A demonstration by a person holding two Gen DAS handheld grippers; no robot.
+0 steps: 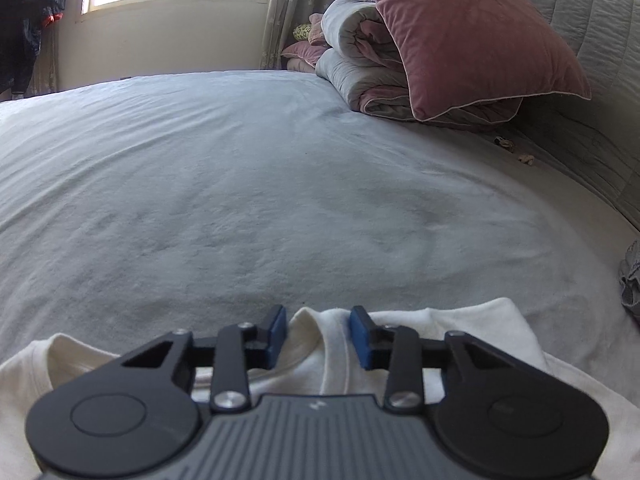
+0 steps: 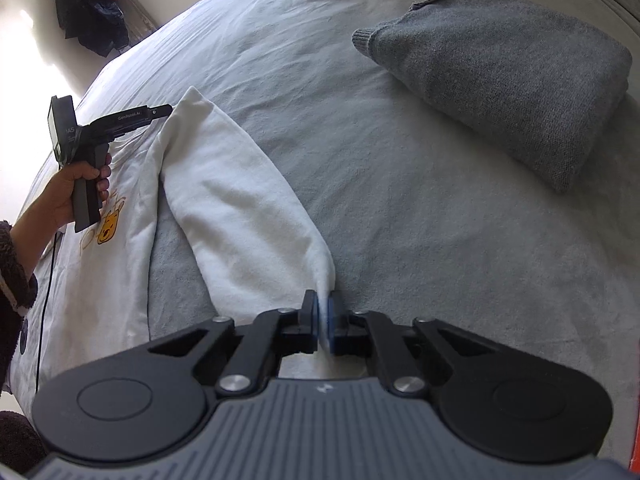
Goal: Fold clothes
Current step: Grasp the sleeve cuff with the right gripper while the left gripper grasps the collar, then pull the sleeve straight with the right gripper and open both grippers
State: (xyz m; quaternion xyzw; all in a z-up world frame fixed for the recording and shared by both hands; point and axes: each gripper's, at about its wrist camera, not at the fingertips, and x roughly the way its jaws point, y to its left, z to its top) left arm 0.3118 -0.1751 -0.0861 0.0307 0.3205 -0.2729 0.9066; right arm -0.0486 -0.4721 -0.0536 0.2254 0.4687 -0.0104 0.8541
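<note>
A white sweatshirt point(image 2: 120, 216) with a yellow bear print lies flat on the grey bed, its sleeve point(image 2: 240, 208) stretched out to the right. My right gripper point(image 2: 323, 322) is shut on the cuff end of that sleeve. My left gripper point(image 1: 318, 336) is open, its blue pads on either side of a raised fold of the sweatshirt point(image 1: 332, 352) at the shoulder; it also shows in the right wrist view point(image 2: 162, 111), held in a hand at the garment's top corner.
A folded grey sweater point(image 2: 504, 76) lies on the bed to the right. A pink pillow point(image 1: 460, 36) and folded quilts point(image 1: 360, 68) are stacked by the headboard. Dark clothes point(image 2: 88, 8) hang on the far wall. A grey bedsheet point(image 1: 240, 184) covers the bed.
</note>
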